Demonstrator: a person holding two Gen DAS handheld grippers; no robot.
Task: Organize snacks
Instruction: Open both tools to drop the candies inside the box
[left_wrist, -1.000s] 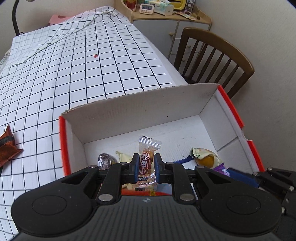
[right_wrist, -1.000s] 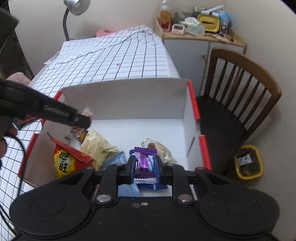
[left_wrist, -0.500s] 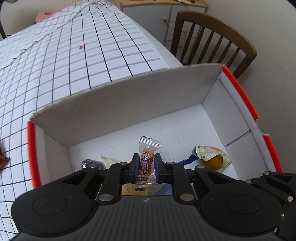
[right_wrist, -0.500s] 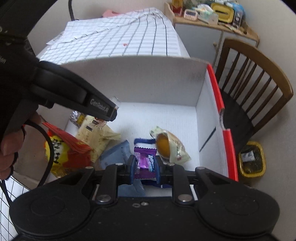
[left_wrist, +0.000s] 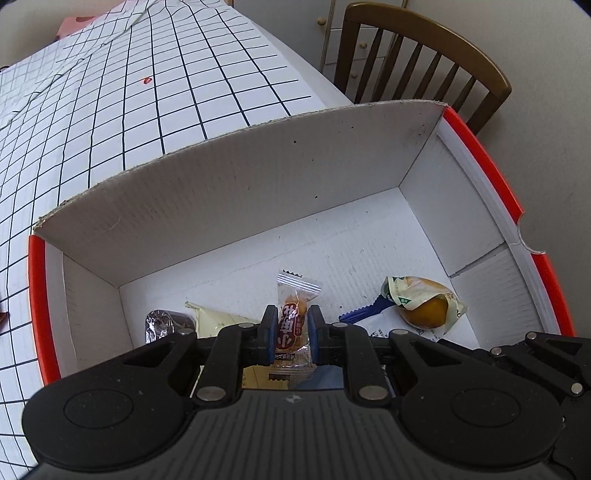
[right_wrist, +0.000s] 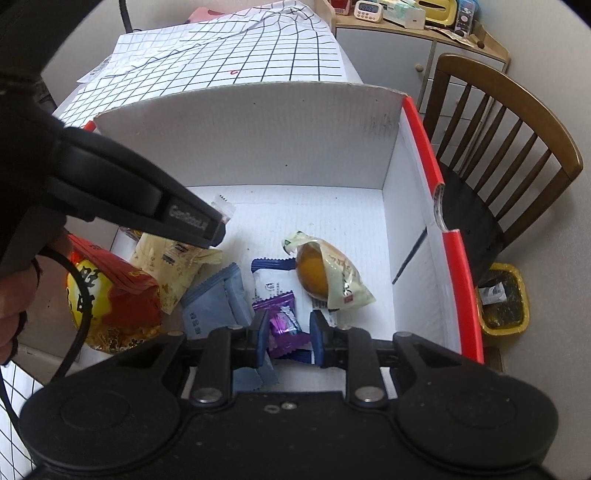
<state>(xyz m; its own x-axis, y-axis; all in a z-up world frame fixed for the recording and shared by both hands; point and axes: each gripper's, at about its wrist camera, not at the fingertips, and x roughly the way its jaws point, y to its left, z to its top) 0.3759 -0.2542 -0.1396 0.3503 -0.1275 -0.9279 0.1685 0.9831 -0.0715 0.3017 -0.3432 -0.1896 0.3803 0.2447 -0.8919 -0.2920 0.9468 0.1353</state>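
Observation:
A white cardboard box with red rims stands on the gridded table. My left gripper is shut on a clear-wrapped orange snack and holds it low inside the box. My right gripper has opened; the purple candy sits between its parted pads, over the box floor. Several snacks lie in the box: a yellow cake in a wrapper, a grey-blue packet, a cream packet and a red-and-yellow bag.
The left gripper's body crosses the left of the right wrist view. A wooden chair stands right of the box, with a yellow bin beside it. A cabinet with clutter is behind. The gridded tablecloth extends beyond the box.
Both grippers have moved lower into the box. The right gripper's pads have spread apart from the purple candy. The left gripper still grips its snack.

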